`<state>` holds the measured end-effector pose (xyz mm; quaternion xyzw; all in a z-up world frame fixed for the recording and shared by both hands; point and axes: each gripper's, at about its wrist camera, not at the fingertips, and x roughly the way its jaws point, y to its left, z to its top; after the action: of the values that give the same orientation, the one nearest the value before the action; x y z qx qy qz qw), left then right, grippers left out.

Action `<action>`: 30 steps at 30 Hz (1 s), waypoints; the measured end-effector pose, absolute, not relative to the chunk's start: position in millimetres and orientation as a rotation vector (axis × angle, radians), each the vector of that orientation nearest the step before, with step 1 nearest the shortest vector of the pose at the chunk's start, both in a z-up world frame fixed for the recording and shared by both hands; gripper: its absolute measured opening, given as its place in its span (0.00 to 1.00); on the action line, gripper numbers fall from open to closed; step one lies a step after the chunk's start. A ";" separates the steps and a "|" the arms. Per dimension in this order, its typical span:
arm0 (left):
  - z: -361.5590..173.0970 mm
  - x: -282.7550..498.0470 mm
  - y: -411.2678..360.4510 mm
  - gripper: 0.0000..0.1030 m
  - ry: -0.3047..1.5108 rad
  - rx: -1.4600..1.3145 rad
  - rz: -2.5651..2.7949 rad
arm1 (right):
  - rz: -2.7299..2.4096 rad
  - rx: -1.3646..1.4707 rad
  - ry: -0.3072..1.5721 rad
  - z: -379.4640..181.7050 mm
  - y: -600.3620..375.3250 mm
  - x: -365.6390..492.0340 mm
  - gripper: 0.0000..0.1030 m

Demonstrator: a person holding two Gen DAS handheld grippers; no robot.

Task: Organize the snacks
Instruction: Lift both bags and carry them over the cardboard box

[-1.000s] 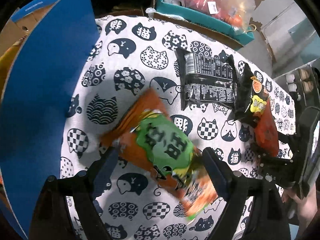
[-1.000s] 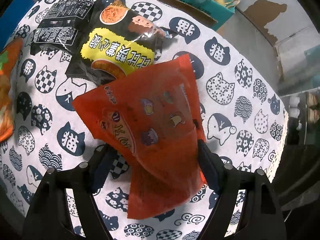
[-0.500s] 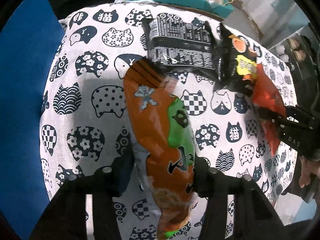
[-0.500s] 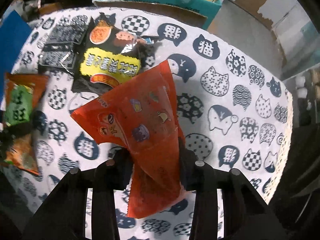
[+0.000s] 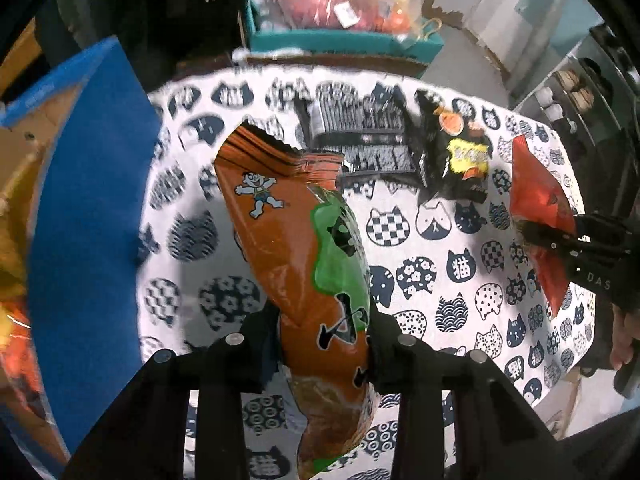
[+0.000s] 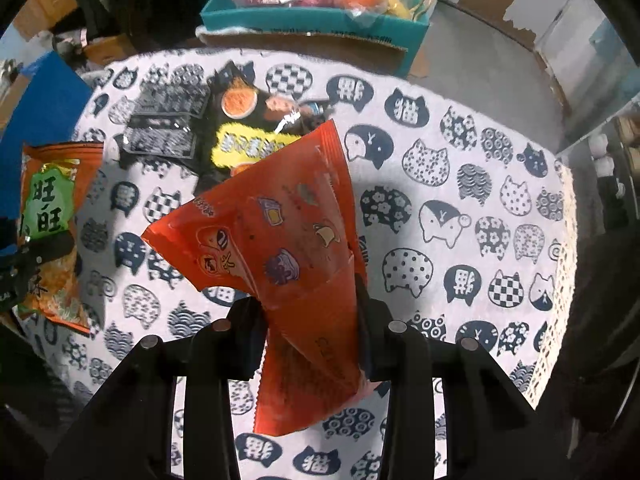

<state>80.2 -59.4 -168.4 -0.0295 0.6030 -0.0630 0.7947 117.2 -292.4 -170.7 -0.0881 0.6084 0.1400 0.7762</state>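
My left gripper (image 5: 322, 340) is shut on an orange and green snack bag (image 5: 296, 248) and holds it lifted above the cat-print tablecloth (image 5: 420, 280). My right gripper (image 6: 310, 320) is shut on a red snack bag (image 6: 288, 248), also lifted off the cloth. The red bag (image 5: 536, 196) and the right gripper (image 5: 568, 240) show at the right of the left wrist view. The orange bag (image 6: 52, 216) shows at the left of the right wrist view. A black printed packet (image 5: 360, 140) and a black and yellow packet (image 5: 460, 160) lie on the cloth at the back.
A blue box (image 5: 84, 208) with an open top stands at the left of the table. A teal box (image 6: 312, 24) with bagged goods stands behind the table. The table's right edge (image 6: 560, 280) drops to the floor. Shelves (image 5: 568, 92) stand at the far right.
Both grippers have risen with their bags, and the table now looks farther away. The orange bag has swung upright between the left fingers.
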 end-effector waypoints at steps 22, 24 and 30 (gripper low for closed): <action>-53.9 51.1 -26.1 0.35 1.014 0.033 -0.160 | 0.387 -0.134 1.091 -56.6 -235.5 86.9 0.34; -44.0 47.9 -23.4 0.35 0.984 0.044 -0.159 | 0.408 -0.130 1.066 -45.2 -227.1 84.5 0.34; -20.9 40.8 -9.3 0.35 0.924 0.045 -0.150 | 0.472 -0.122 1.008 -17.1 -196.1 76.7 0.34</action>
<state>40.8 -9.3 -20.9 0.0217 0.4454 -0.0721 0.8921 76.7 -196.1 -17.1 -0.0578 0.4779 0.2239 0.8474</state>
